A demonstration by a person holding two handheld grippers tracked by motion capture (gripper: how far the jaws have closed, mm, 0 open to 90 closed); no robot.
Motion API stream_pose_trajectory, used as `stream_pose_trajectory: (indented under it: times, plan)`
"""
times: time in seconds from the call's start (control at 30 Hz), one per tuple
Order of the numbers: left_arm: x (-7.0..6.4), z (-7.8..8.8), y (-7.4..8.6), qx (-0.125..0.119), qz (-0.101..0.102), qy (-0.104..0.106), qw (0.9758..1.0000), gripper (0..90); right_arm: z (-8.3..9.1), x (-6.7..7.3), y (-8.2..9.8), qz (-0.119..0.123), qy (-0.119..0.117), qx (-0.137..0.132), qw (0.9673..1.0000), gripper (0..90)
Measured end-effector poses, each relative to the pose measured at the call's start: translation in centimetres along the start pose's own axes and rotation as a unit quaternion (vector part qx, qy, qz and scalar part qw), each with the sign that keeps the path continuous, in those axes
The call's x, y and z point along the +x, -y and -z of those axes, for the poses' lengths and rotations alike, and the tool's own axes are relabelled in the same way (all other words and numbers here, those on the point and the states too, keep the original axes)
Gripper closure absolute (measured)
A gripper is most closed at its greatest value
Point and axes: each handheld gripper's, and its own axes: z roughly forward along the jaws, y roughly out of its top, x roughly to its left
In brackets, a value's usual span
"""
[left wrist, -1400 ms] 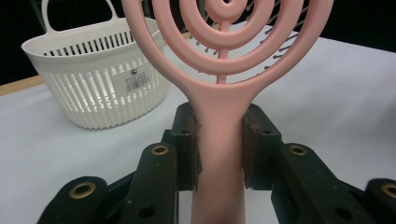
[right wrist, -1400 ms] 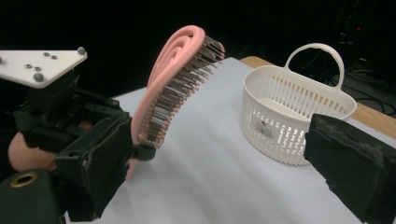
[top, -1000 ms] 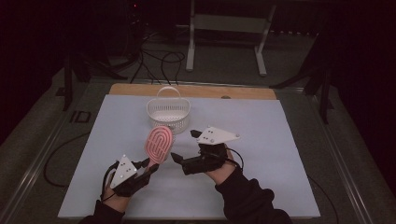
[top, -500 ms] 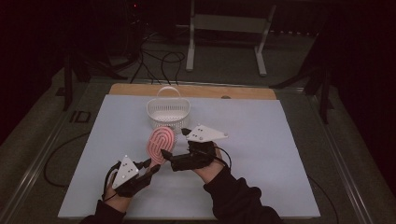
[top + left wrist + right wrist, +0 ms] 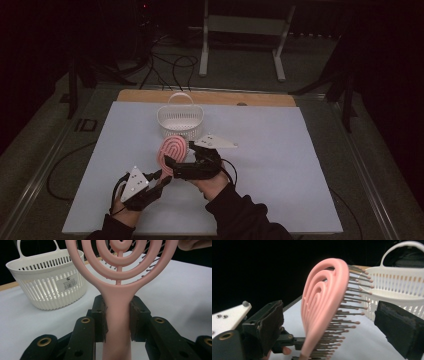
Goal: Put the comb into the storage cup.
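Left gripper [image 5: 159, 177], low and left of centre in the high view, pinches the handle of the pink hairbrush [image 5: 173, 149]. Its own view settles this: the 2 black jaws rise from the bottom edge and their pads press flat against both sides of the pink handle [image 5: 117, 322], which runs straight up the middle of that frame into the ringed head at the top. From above, the brush stands up off the white table cover [image 5: 280, 165] with its oval head tilted toward the upper right, just below the white basket [image 5: 180, 120].

Right gripper [image 5: 172, 162] sits at the centre of the high view, held by the person's right hand [image 5: 212, 182], with its grey three-cornered plate [image 5: 215, 142] pointing right. Its jaws are spread wide and straddle the brush head without pressing on it. In the right gripper view 1 dark pad [image 5: 270, 325] stands at the lower left, beside the smooth pink back of the head, and the other pad [image 5: 399, 327] stands at the lower right, apart from the bristle tips. The brush [image 5: 324, 307] fills the middle of that frame edge-on, bristles pointing right toward the basket [image 5: 397, 287].

The basket, slatted and with 1 arched handle, rests on the cover in the upper centre of the high view; in the left gripper view it sits at the upper left [image 5: 47, 285], behind the brush and apart from it.
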Motion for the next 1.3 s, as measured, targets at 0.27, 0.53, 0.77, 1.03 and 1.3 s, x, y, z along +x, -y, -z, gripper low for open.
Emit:
stream_pose_trajectory:
  times: [0.27,0.53,0.77,1.03,1.3]
  plan:
    - [0.0,0.0,0.0,0.001,0.000,-0.001,1.0000,70.8,-0.3,0.5,0.3,-0.045,-0.009,-0.002,0.9990,18.8]
    - [0.1,0.0,0.0,-0.002,0.003,-0.002,1.0000,70.8,-0.7,0.7,0.6,-0.074,-0.012,-0.002,0.9972,37.1]
    - [0.1,-0.1,0.1,0.000,0.004,0.000,1.0000,70.8,-1.2,0.7,0.9,-0.089,-0.015,0.006,0.9959,54.0]
    - [0.2,-0.2,0.1,0.008,0.012,0.005,0.9999,70.7,-1.5,0.1,1.0,-0.103,-0.027,0.016,0.9942,62.0]
    - [0.2,-0.3,0.0,0.011,0.015,0.007,0.9998,70.5,-1.5,0.1,0.9,-0.071,-0.035,0.014,0.9968,63.5]
